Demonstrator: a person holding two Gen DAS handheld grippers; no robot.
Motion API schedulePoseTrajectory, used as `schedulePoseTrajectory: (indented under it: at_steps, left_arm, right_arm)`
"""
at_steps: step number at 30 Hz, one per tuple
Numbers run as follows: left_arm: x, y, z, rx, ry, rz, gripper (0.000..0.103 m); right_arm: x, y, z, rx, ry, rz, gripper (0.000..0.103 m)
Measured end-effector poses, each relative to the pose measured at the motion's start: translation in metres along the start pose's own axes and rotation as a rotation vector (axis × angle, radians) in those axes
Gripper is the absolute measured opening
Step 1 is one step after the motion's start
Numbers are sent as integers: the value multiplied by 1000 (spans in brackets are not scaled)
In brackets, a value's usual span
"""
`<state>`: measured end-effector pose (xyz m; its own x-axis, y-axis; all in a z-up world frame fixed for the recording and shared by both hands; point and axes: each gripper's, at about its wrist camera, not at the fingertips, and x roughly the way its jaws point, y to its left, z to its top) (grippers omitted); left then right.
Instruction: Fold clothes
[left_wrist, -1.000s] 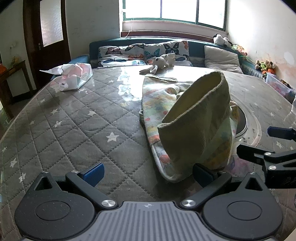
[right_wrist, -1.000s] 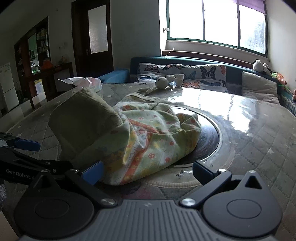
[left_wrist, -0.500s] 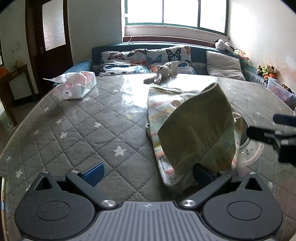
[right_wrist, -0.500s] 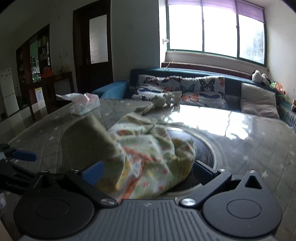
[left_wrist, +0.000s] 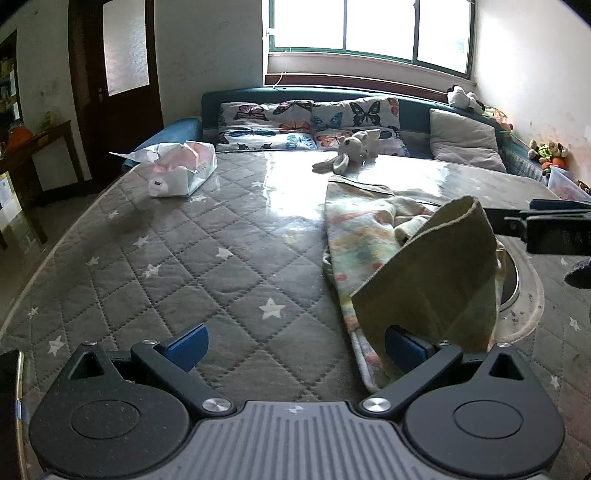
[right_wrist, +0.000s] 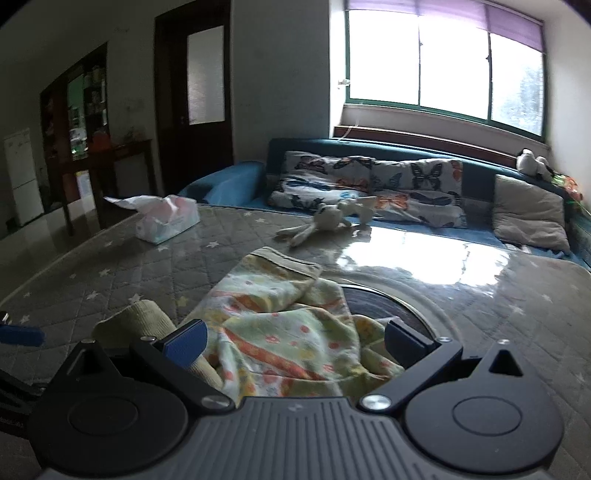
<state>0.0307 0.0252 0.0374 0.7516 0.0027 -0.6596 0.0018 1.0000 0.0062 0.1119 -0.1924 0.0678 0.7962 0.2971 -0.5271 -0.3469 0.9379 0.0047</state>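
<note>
A small pastel-printed garment with an olive ribbed cuff lies bunched on the quilted grey table cover. My left gripper is open; the raised cuff drapes over its right fingertip. My right gripper is open above the garment, which lies between and under its fingers. The cuff shows at lower left in the right wrist view. The right gripper's arm also shows in the left wrist view at the right edge.
A tissue pack sits at far left of the table and a plush rabbit at the far edge. A round glass turntable lies under the garment's right side. A sofa with butterfly pillows stands behind.
Both grippers have pulled back and risen. The olive cuff has dropped lower and now rests near the left gripper's right finger. The garment lies more spread out.
</note>
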Motion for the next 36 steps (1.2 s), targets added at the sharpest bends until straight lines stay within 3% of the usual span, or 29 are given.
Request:
schedulePoseTrajectory:
  at_steps: [10, 20, 25, 36]
  left_arm:
    - [10, 12, 15, -13, -19, 36, 103]
    - [32, -6, 16, 38, 18, -1, 103]
    - [38, -27, 4, 104, 45, -57, 103]
    - [44, -40, -6, 151, 69, -78, 103]
  right_arm:
    - [12, 24, -24, -156, 110, 82, 103]
    - [13, 26, -56, -188, 184, 75, 103]
    - [6, 18, -62, -196, 192, 60, 103]
    - [-15, -1, -16, -144, 72, 13, 103]
